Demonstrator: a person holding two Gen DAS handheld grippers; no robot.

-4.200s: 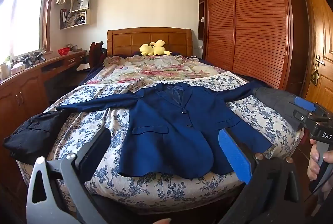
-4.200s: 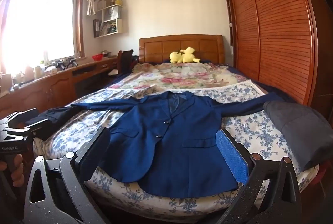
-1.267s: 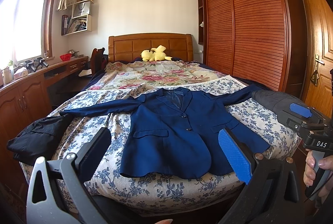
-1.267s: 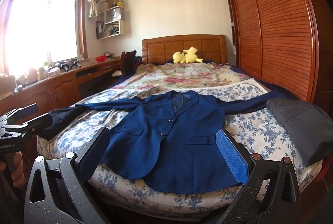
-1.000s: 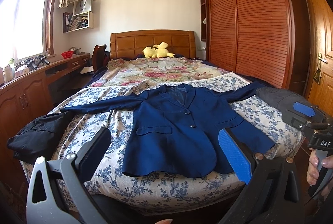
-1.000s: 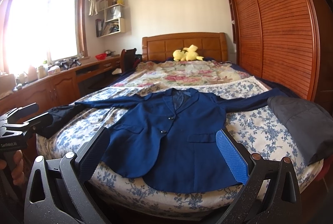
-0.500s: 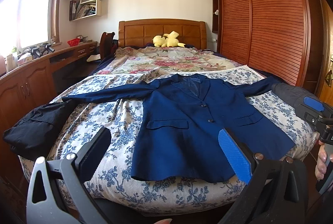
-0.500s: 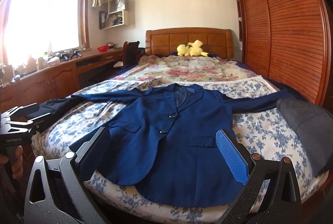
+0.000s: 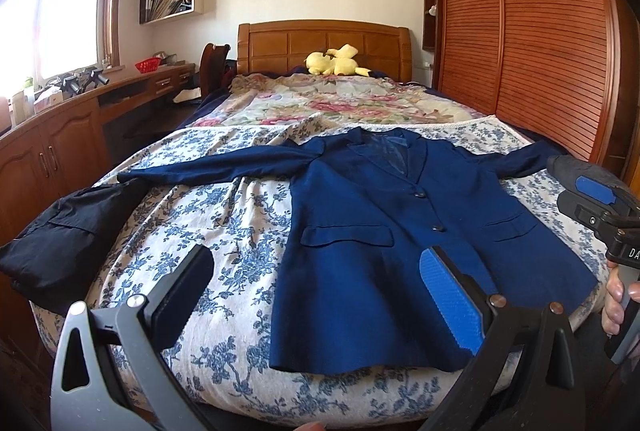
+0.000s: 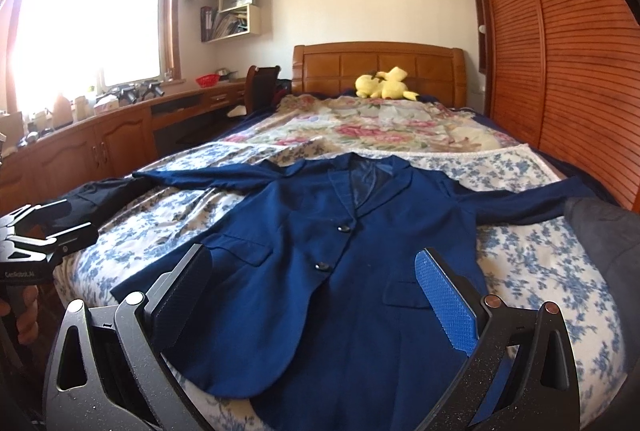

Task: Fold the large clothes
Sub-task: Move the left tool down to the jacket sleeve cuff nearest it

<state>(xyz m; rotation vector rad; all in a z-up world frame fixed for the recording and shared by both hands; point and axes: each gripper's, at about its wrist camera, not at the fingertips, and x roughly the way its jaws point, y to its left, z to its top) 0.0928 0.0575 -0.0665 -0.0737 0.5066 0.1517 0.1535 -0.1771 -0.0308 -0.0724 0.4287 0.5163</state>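
My left gripper [image 9: 316, 291] hangs wide open with nothing between its fingers, and my right gripper [image 10: 312, 295] is just as wide and just as empty. Both have come closer to the foot of the bed [image 9: 240, 383] over the last second, so the navy blazer [image 9: 400, 231] now fills far more of each view. It lies flat and buttoned on the blue floral sheet [image 9: 224, 223], front up, sleeves spread out to either side, hem nearest me. A black garment [image 9: 60, 235] sits at the left edge and a grey one [image 10: 604, 247] at the right. I judge the approach is nearly done; no fold has begun, and a sleeve looks like the first grab.
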